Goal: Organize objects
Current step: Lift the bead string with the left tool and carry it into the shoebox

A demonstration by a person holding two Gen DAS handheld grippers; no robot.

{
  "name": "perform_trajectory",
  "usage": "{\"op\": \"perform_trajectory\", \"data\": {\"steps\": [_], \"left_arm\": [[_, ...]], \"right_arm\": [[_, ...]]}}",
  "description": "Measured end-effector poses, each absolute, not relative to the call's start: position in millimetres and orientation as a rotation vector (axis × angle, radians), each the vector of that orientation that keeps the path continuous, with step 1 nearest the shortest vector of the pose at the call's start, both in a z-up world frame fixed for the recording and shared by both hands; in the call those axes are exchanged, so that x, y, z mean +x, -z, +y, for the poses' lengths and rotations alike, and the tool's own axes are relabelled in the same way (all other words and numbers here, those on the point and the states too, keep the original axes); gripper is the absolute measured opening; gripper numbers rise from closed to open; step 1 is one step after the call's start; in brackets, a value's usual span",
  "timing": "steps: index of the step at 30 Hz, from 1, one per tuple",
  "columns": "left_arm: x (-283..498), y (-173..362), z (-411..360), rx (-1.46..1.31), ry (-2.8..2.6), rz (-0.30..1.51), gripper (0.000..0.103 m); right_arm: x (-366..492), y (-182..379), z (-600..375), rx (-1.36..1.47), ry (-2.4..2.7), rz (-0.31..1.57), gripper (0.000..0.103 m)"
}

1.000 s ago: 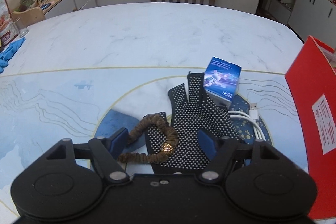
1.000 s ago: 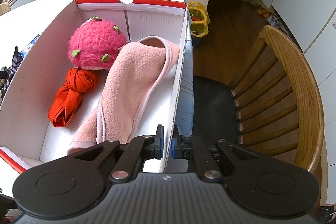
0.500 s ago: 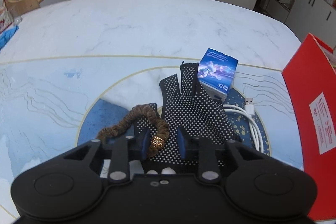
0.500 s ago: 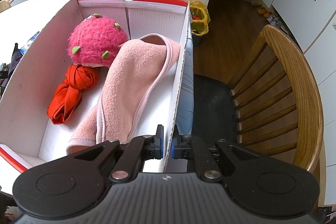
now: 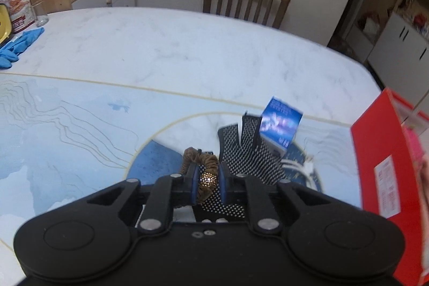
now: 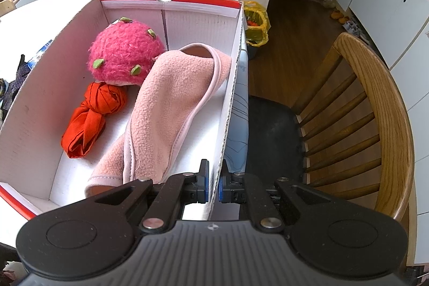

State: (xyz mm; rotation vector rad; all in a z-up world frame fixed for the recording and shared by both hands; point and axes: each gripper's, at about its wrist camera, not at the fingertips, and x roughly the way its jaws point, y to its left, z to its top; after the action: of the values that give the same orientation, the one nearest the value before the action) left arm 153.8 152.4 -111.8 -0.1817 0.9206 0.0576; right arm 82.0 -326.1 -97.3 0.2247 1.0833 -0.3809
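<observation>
With the left gripper (image 5: 208,180) closing on the brown scrunchie (image 5: 199,161) above the dotted glove (image 5: 249,152), lift clear before crossing to the box (image 6: 228,109), whose wall the right gripper (image 6: 213,185) clamps steady.

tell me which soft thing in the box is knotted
The orange-red cloth, tied in a knot beside the fuzzy pink hat; the pink fleece just lies draped.

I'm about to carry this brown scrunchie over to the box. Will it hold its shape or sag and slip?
Likely floppy: the scrunchie is gathered fabric, bunching where the closing left gripper pinches it. Probably light, so it should lift easily. The gold bead sits between the pads and may be slick, so it could slip.
</observation>
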Motion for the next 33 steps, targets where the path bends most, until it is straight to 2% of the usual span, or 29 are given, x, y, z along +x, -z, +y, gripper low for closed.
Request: {"op": "perform_trajectory", "data": {"steps": [8,21,33], "left_arm": [[136.7,69.4,142.2,-0.228,-0.021,0.872,0.013],[114.9,5.6,24.3,-0.088,0.283,0.75,0.013],[109.4,23.6,-79.8,0.026,0.543,0.805,0.013]], "right_arm": [[81.2,97.3,-327.0,0.232,0.378,1.078,0.006],[79.0,97.7,-329.1,0.246,0.374,1.064,0.006],[77.5,98.0,-331.1,0.26,0.364,1.054,0.006]]}}
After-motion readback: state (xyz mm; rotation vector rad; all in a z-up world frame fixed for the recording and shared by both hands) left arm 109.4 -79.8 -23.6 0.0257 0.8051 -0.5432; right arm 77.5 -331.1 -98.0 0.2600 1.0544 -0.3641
